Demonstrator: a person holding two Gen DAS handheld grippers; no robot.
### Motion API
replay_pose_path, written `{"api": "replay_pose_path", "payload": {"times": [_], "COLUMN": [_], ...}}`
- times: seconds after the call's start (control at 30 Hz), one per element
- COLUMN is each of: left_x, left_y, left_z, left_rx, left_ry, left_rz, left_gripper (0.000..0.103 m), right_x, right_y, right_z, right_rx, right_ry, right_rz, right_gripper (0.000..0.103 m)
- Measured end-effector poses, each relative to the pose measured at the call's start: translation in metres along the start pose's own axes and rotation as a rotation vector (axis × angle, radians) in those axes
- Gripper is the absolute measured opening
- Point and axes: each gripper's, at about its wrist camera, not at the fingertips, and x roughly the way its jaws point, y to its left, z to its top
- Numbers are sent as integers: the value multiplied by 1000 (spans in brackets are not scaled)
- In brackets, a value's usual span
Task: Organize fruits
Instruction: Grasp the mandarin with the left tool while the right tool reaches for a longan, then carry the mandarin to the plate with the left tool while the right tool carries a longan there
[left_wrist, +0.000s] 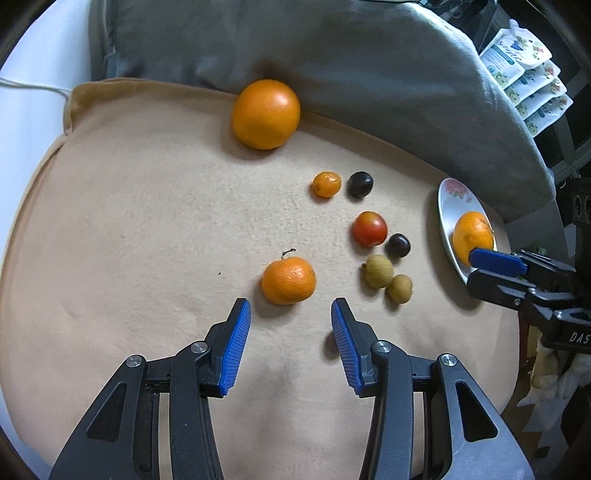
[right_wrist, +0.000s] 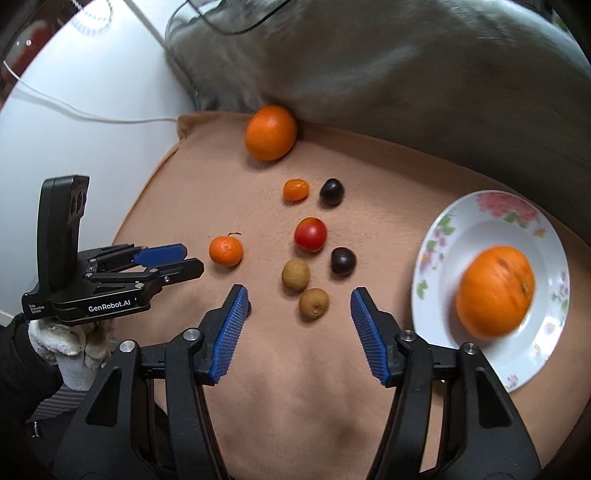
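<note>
So the stemmed mandarin (left_wrist: 289, 280) sits just at 12 o'clock of the left gripper (left_wrist: 291, 314), jaws parted and empty, nearer than the right.

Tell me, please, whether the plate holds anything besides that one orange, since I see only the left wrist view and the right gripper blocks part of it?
Observer: No. The right wrist view shows the whole plate, and the orange lies alone on it.
Operator: Thank you. Is the right gripper holding anything?
Observer: No. Its fingers stand apart with nothing between them, over the cloth beside the plate.
</note>
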Motion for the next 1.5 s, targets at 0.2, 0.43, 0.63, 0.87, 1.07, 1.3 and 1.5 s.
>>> {"api": "replay_pose_path", "payload": {"times": [0.2, 0.43, 0.63, 0.87, 1.07, 1.3, 1.5], "left_x": [9, 21, 27, 32, 39, 40, 37], "left_y": [2, 1, 6, 10, 9, 8, 8], "left_z": [0, 5, 6, 3, 8, 10, 11], "left_rx": [-7, -25, -43, -46, -53, -51, -45], "left_ry": [19, 30, 42, 59, 66, 61, 55], "left_rz": [-19, -34, -37, -48, -55, -52, -49], "left_gripper": [44, 44, 44, 42, 38, 36, 35], "right_x": [26, 50, 66, 83, 92, 97, 97], "right_y": [6, 10, 13, 16, 17, 18, 17], "right_z": [5, 11, 19, 25, 27, 31, 31], "right_rx": [-23, -37, -57, -75, -86, -93, -96], "right_ry": [61, 102, 128, 162, 178, 179, 173], "right_rz": [-5, -27, -40, -59, -72, -67, -63], "right_gripper": [47, 40, 38, 34, 30, 28, 27]}}
